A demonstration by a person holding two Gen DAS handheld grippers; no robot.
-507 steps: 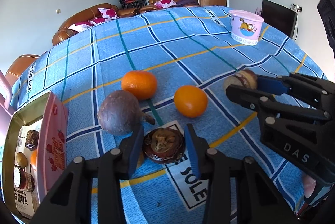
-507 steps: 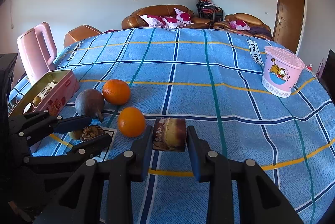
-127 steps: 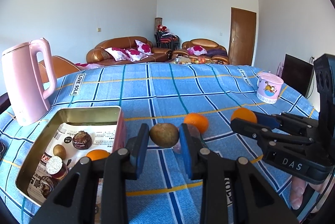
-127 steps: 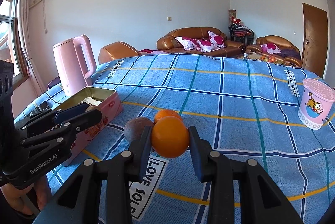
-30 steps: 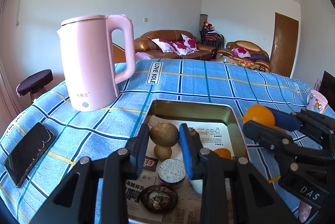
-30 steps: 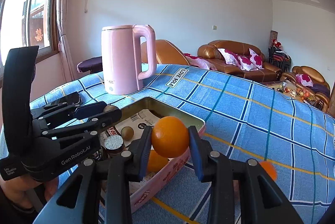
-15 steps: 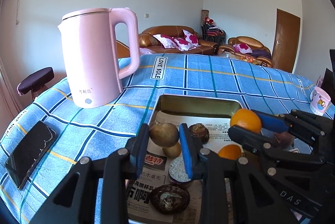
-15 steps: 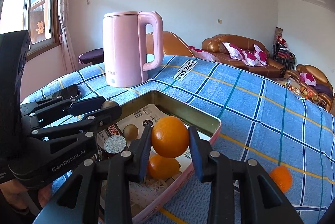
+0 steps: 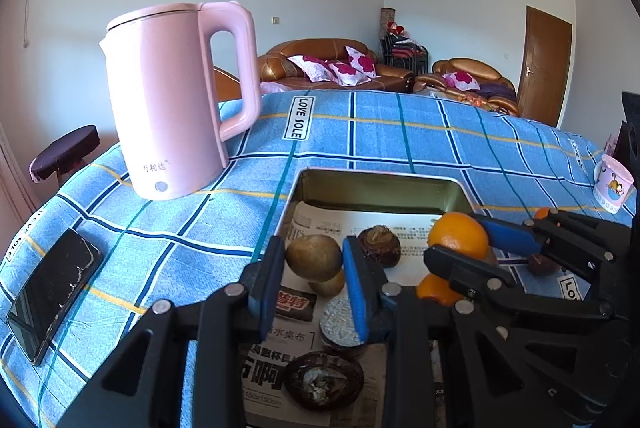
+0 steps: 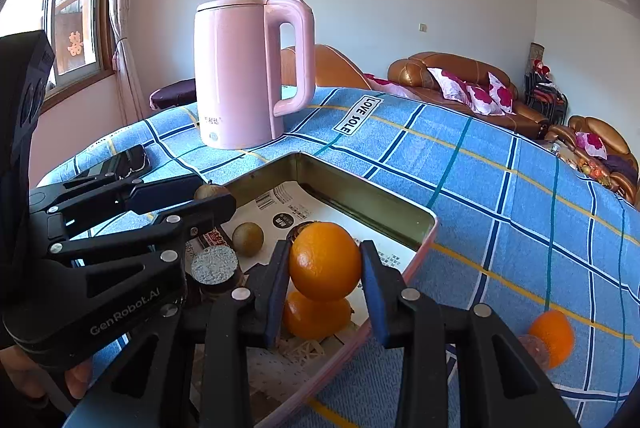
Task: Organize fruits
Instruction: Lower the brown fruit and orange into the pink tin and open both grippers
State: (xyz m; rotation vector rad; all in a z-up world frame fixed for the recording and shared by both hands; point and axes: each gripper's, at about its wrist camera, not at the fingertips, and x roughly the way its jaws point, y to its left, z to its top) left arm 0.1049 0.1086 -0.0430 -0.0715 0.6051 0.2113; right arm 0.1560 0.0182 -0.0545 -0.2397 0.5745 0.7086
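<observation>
While both loads hang over the open metal tin, the placing step is in hand: left gripper clamps a brown-green round fruit, right gripper clamps a glossy orange above the tin's right edge. Next, I judge, lower and release each into bare spots.

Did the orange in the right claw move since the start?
Yes. The orange left the open tablecloth and now hangs over the tin, near the pink kettle.

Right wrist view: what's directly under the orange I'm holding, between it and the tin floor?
Another orange lies in the tin just under the held orange, shown in the right wrist view.
</observation>
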